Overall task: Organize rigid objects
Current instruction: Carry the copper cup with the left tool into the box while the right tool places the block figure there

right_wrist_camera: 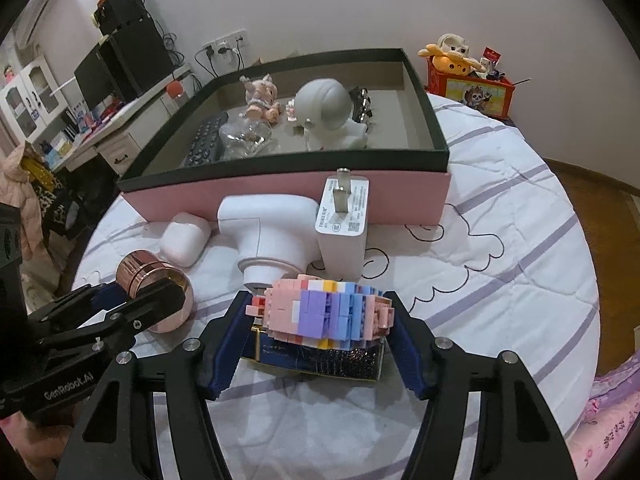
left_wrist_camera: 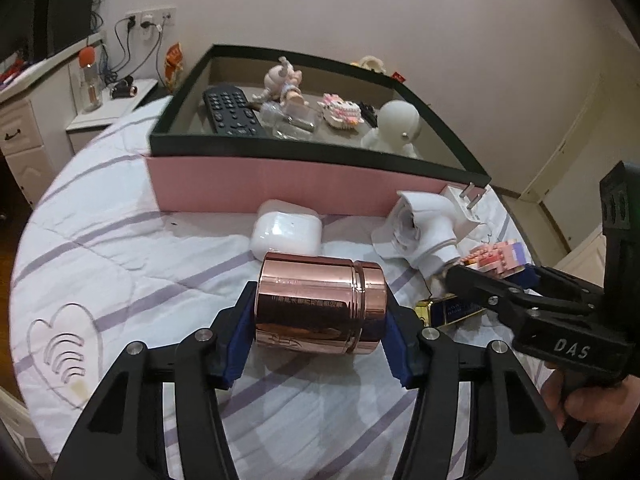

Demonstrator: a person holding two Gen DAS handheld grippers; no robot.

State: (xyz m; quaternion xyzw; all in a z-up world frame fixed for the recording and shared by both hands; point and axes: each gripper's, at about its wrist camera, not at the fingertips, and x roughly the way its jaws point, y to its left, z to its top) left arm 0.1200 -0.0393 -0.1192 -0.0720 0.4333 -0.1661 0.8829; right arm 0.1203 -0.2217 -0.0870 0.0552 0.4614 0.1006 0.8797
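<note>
My left gripper (left_wrist_camera: pixel 320 316) is shut on a rose-gold metal canister (left_wrist_camera: pixel 320 304), held sideways just above the bed; it also shows in the right wrist view (right_wrist_camera: pixel 154 286). My right gripper (right_wrist_camera: pixel 320 316) is shut on a pink and purple brick-built toy (right_wrist_camera: pixel 324 310), which sits over a dark blue and gold box (right_wrist_camera: pixel 320 356). The toy also shows in the left wrist view (left_wrist_camera: pixel 498 258). The pink storage box with a black rim (left_wrist_camera: pixel 280 184) (right_wrist_camera: pixel 288 196) stands beyond both grippers and holds a remote, figurines, a glass bottle and a white round-headed figure.
On the bed before the box lie a white earbud case (left_wrist_camera: pixel 286 232) (right_wrist_camera: pixel 185 238), a white handheld device (right_wrist_camera: pixel 268 236) (left_wrist_camera: pixel 428 224) and a white charger plug (right_wrist_camera: pixel 344 224). A red toy box (right_wrist_camera: pixel 476 90) stands back right; a nightstand (left_wrist_camera: pixel 108 108) back left.
</note>
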